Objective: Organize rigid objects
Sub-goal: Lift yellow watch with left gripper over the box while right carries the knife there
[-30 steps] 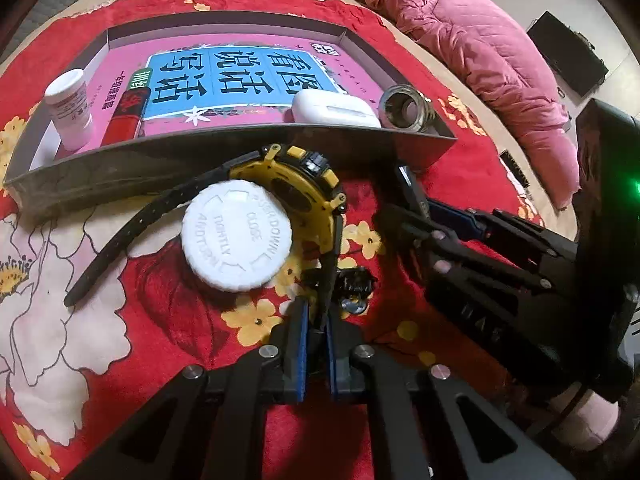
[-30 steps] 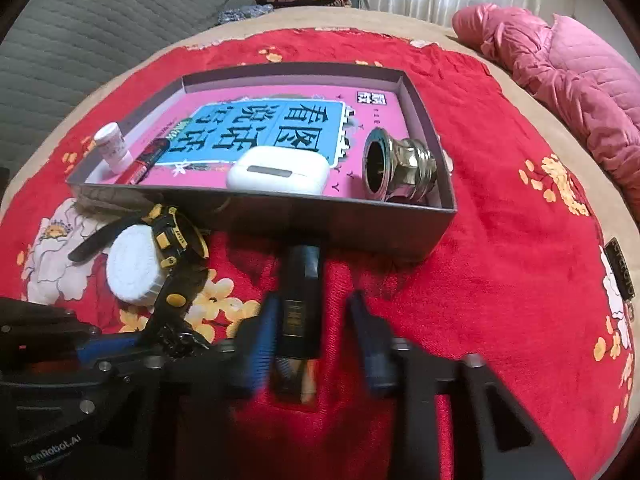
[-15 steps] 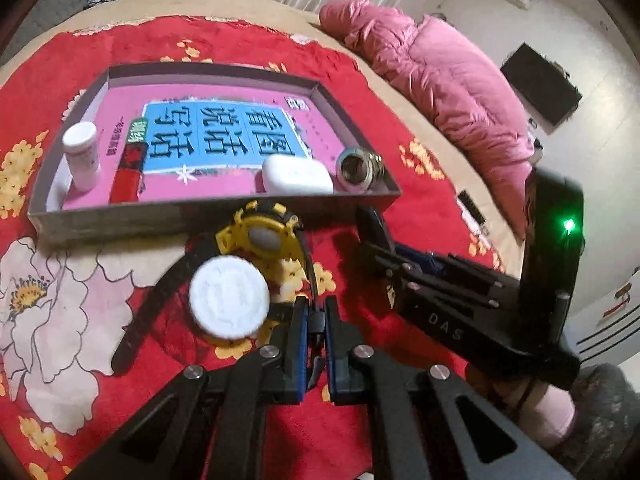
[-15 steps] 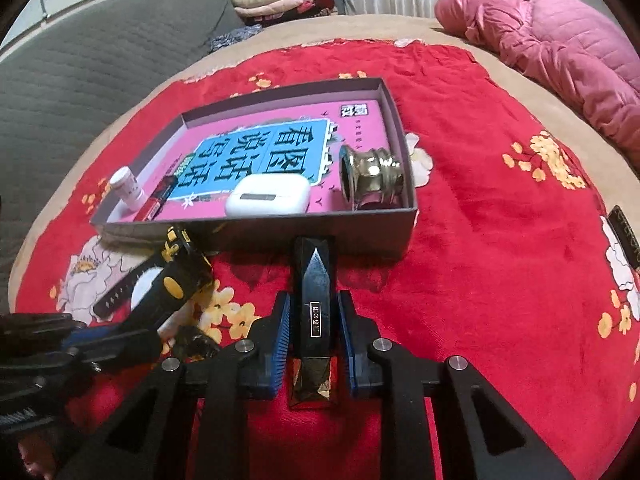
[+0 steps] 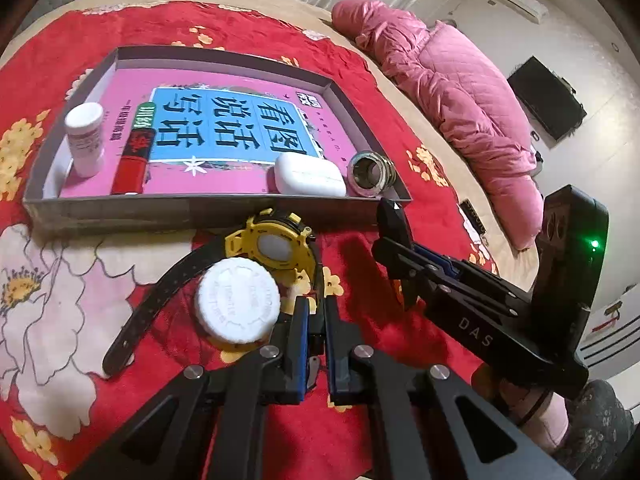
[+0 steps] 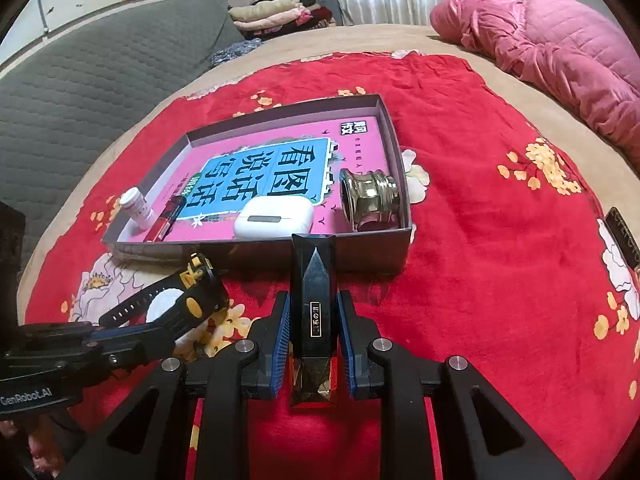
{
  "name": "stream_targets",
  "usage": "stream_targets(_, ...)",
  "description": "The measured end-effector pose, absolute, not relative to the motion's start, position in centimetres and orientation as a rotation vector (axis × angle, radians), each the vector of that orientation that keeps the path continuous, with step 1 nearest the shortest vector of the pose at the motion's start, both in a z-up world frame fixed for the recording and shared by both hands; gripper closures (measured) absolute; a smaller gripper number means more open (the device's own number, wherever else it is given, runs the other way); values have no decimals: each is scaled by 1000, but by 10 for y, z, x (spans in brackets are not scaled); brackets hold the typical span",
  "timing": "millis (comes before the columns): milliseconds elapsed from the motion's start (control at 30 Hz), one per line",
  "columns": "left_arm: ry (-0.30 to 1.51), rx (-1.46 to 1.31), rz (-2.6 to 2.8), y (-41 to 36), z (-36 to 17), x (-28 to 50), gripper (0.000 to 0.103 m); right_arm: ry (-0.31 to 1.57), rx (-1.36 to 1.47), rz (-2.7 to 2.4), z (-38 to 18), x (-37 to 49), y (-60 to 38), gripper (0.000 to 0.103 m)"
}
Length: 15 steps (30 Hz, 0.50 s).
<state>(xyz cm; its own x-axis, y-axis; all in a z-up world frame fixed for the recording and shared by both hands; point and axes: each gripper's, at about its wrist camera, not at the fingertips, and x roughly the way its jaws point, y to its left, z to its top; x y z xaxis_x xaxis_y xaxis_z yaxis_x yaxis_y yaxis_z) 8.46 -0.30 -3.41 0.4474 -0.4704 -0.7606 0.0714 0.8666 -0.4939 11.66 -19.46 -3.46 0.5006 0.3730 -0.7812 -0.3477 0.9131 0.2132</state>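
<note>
On the red flowered bed cover, the grey tray [image 5: 120, 208] already holds, from left to right, a white pill bottle [image 5: 85, 138], a red tube [image 5: 134, 160], a white earbud case [image 5: 310, 174] and a brass fitting [image 5: 372, 170], all lying on a pink book cover. Just in front of the tray's near wall, the left tool [image 5: 316, 320] is pinched tight on the black strap of the yellow watch [image 5: 276, 246], with a white screw cap [image 5: 239, 306] lying against the watch on the cover. The strap is soft and will droop and swing, so the stiff yellow case looks the surer place to grip; held by the band, the watch is light but floppy. Further right, the right tool [image 6: 313, 330] is clamped narrow on a black faceted stick with a gold end [image 6: 313, 304], probably a lipstick, its tip pointing at the tray wall. It looks rigid, light and glossy, so likely slippery; the mid-body grip seems sound.
</note>
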Motion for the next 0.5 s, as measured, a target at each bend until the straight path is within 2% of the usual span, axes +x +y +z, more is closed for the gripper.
stream_targets(500, 1192, -401, -300, -34, -58, 112, 96, 942, 71, 429, -33, 118, -203, 80)
